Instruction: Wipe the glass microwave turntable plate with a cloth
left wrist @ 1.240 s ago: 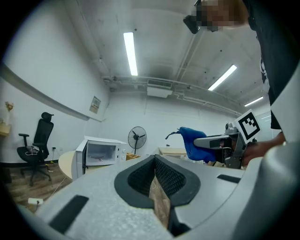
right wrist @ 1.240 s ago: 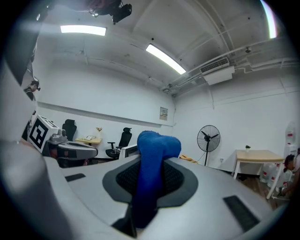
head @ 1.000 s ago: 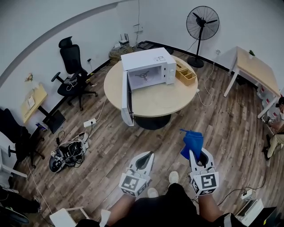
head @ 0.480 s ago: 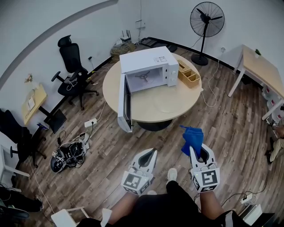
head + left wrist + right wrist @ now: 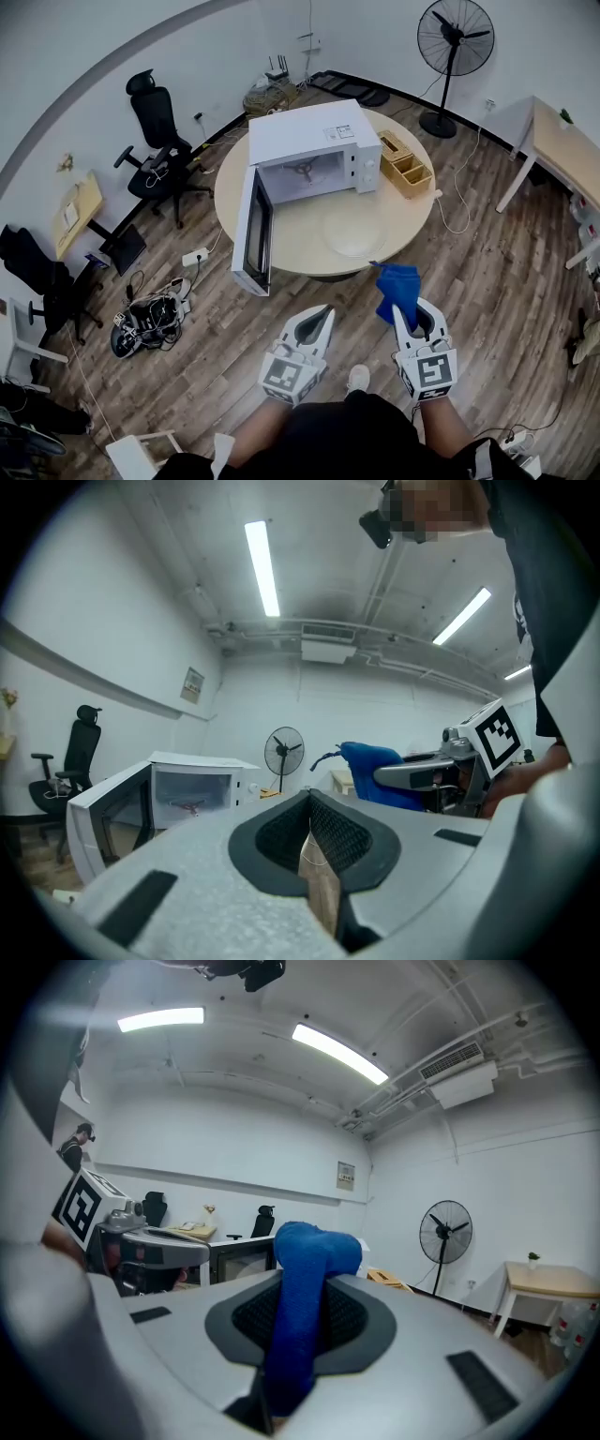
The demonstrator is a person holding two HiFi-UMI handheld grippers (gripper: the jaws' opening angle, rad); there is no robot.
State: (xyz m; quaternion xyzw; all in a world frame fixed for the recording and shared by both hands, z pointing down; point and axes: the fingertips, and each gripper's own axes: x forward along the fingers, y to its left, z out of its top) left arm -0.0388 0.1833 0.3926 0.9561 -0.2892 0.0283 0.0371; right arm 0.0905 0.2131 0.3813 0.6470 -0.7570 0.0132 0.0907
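Note:
The clear glass turntable plate [image 5: 352, 234] lies on the round table [image 5: 300, 248], in front of the white microwave [image 5: 314, 150], whose door [image 5: 251, 230] swings out to the left. My right gripper [image 5: 405, 314] is shut on a blue cloth [image 5: 397, 289] that sticks up past its jaws, short of the table's near edge. The right gripper view shows the cloth [image 5: 305, 1307] clamped between the pads. My left gripper [image 5: 314, 323] hangs beside it, shut and empty. From the left gripper view, its jaws meet with nothing between them, and the cloth [image 5: 375, 766] and the microwave [image 5: 178, 794] show beyond.
A wooden organizer box [image 5: 405, 164] sits on the table right of the microwave. A standing fan [image 5: 457, 37] is at the back right, a desk [image 5: 562, 150] at the right, an office chair [image 5: 159, 131] at the left. Cables and a power strip [image 5: 145, 323] lie on the floor.
The table and microwave have come nearer in the head view as the person stepped forward. Both grippers keep the same pose, the cloth still held in the right.

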